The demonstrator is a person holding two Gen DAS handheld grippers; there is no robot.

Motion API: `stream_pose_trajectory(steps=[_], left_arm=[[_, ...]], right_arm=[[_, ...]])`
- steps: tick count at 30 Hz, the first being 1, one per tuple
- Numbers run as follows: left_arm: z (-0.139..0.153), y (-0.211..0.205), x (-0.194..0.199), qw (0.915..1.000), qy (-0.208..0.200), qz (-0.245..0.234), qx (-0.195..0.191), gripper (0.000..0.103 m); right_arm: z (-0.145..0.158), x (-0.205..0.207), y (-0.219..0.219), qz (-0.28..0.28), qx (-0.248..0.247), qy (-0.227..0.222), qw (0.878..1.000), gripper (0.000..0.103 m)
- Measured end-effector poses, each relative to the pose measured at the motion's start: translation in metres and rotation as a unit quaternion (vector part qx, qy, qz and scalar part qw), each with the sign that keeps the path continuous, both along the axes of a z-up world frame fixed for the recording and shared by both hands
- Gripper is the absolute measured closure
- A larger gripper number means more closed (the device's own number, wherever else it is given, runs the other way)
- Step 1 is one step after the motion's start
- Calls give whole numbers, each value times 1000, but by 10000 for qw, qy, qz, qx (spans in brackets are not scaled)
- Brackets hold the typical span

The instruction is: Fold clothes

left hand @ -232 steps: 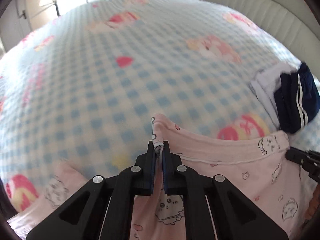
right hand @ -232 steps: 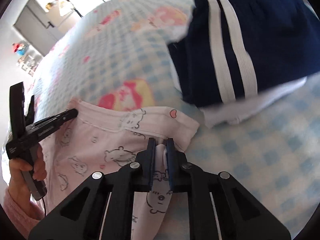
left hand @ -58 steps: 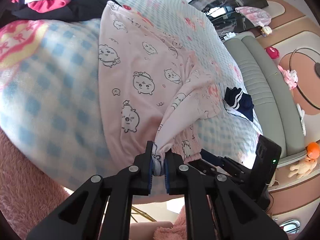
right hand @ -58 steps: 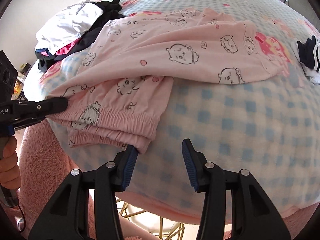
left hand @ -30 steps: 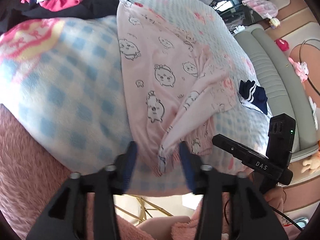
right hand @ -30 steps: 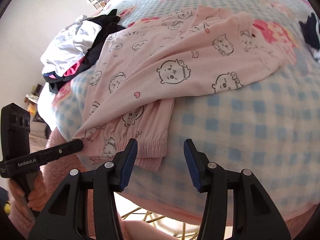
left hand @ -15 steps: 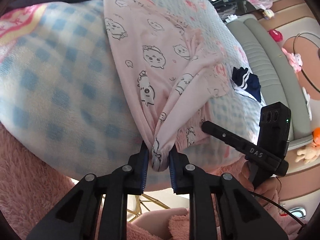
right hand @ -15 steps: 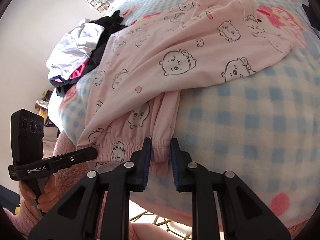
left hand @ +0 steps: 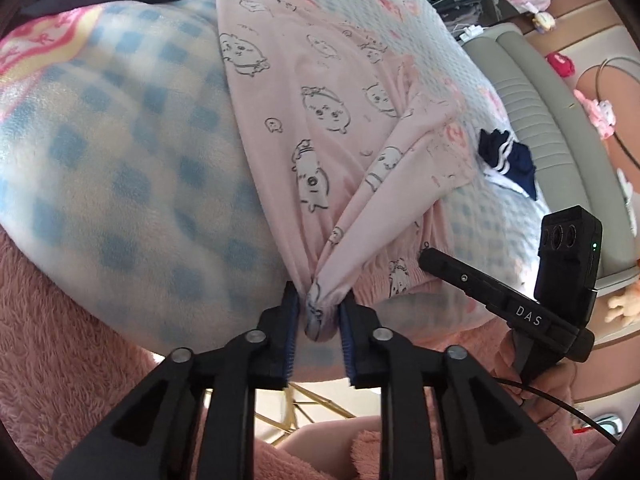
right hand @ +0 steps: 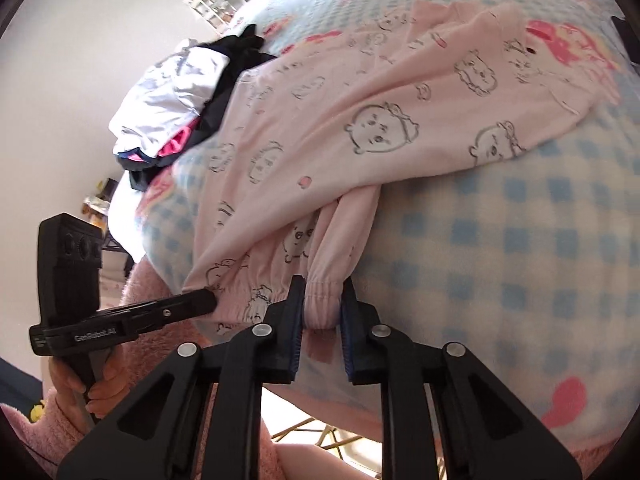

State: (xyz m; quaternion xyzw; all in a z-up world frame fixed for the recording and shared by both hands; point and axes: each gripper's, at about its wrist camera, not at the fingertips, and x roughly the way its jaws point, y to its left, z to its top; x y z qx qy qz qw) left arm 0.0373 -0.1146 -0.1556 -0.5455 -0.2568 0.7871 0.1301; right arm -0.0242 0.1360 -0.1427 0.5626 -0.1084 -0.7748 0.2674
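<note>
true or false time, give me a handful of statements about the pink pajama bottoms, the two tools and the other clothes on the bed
1. The left tool is shut on a bunched edge of the pink pajama bottoms. True.
2. The right tool hangs open above the checked blanket, holding nothing. False: it is shut on the gathered elastic hem of the pajama bottoms.
3. A heap of white, black and bright pink clothes lies on the bed beyond the pajama bottoms. True.
4. The navy garment with white stripes lies on top of the pajama bottoms. False: it lies apart from them, on the blanket near the grey cushioned edge.
5. The pajama bottoms are plain pink. False: they carry small cartoon animal faces.
</note>
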Motion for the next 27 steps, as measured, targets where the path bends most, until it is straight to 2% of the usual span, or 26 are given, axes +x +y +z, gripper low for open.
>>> stream_pose_trajectory(steps=[1,3,5,6,9,12,13,16,19,22,24,27], left_arm=[[2,0,2,9999,50,44,-92,70],[18,1,7,9987,412,69,-300,69],[33,6,9,9954,731,-19,-618,67],[38,10,8,9937,846,-131,-728,63],[41,16,-2,9904,795,-168,-1121,62],[57,29,-12,9876,1081,-433,-1053,62],[61,41,-19,9862,1145,-596,-1036,62],[71,85,-46,9805,1272,-1093,-1026,62],[73,143,-79,9711,1390,-1620,-1066,63],[73,203,-116,9606,1479,-2053,-1147,62],[68,234,-134,9552,1527,-2210,-1243,62],[46,271,-164,9518,1315,-2336,-1491,62]], right_arm=[[1,2,2,-52,25,16,10000,76],[6,5,8,-165,-15,92,9998,75],[12,4,14,-248,-54,181,9995,74],[14,4,17,-285,-56,218,9993,74],[22,2,25,-397,-65,331,9986,71],[30,-1,33,-509,-74,443,9977,71],[33,-1,36,-546,-77,480,9973,71],[50,-9,74,-1147,-45,659,9912,71],[58,-21,115,-1783,144,716,9813,71],[58,-28,152,-2192,162,626,9735,71],[55,-28,167,-2321,141,588,9708,71],[51,-27,190,-2512,109,530,9664,71]])
